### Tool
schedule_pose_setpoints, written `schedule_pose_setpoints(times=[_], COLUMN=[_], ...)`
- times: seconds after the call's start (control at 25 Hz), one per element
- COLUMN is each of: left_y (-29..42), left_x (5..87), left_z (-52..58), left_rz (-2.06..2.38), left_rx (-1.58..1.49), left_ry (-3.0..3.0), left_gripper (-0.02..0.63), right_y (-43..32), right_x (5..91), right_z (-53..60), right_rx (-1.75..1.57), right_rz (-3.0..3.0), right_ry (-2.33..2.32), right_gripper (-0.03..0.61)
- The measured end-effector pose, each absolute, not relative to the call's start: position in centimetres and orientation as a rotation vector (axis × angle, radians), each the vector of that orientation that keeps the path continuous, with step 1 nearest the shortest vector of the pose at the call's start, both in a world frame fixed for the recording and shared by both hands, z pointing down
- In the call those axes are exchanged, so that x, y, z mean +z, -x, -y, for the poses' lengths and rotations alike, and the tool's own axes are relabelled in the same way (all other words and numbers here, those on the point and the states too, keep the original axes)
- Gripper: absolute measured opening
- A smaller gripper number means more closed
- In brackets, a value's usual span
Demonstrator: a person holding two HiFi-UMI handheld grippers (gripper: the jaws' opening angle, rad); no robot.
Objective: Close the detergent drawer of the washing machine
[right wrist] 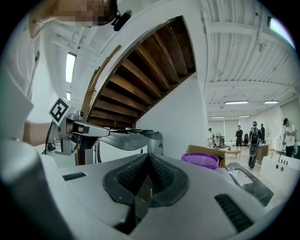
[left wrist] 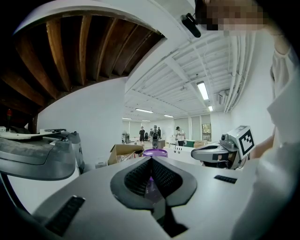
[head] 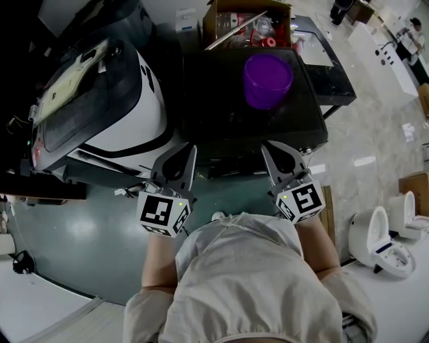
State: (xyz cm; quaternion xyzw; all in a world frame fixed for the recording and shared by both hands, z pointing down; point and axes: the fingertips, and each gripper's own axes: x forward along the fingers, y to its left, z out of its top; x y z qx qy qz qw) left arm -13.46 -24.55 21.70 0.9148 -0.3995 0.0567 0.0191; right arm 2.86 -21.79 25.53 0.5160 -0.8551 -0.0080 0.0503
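Claws pressed together, empty: left claw [left wrist: 151,159] and right claw [right wrist: 149,157] hover near the washing machine [head: 144,100]; I'd locate its drawer, then push squarely with one tip.

Purple tub [head: 267,80], cardboard box [head: 221,17] beyond

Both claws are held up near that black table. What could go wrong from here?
The purple tub stands on the black table ahead of the right gripper; a careless swing might tip it. The washing machine sits off to the left of the left gripper, whose shut jaws could scrape its shell when reaching over.
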Motion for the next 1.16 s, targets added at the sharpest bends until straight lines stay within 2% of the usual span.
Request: schedule_pose_setpoints(times=[1.16], left_y=[13.3], left_x=[22.9], left_z=[25.2], left_rz=[1.250], left_rx=[0.202], left_ry=[-2.799], left_gripper=[0.018], right_y=[-3.8], right_x=[26.5], right_z=[22.6], right_rx=[-0.042], right_rz=[2.574], right_ry=[-1.572], right_gripper=[0.002])
